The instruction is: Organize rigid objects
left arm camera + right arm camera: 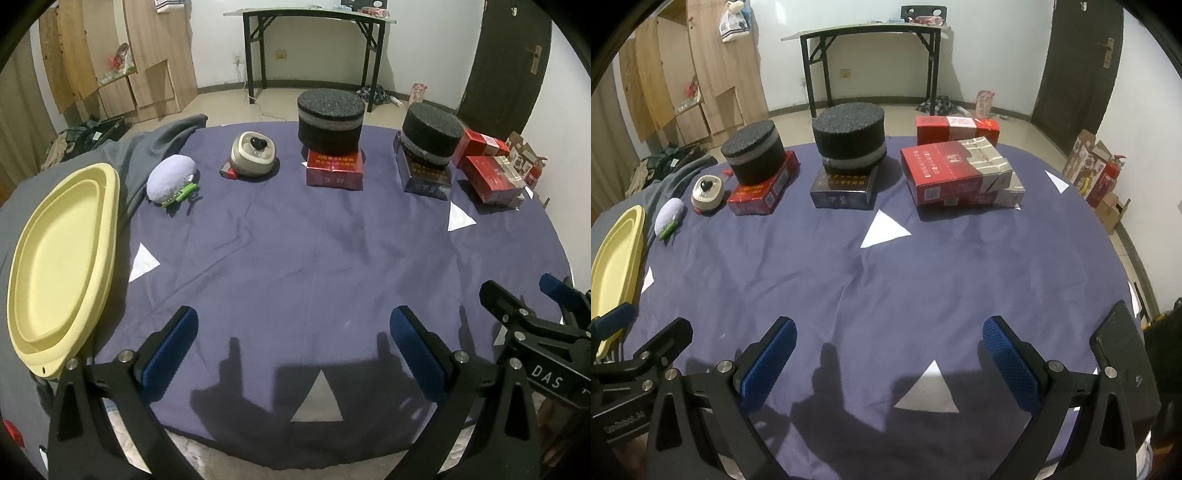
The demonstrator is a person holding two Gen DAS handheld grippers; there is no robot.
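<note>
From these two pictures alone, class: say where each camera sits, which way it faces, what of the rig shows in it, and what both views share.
Left wrist: sits on the left gripper, facing forward over the purple cloth toward the yellow tray; the right gripper shows at the right edge.
Right wrist: sits on the right gripper, facing the red cartons; the left gripper shows at the left edge.
Shared: two black foam cylinders on boxes.

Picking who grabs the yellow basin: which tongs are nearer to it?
Left. The yellow basin sits right beside the left tongs, on their left. The right tongs sit further right, beyond the left pair; both open.
</note>
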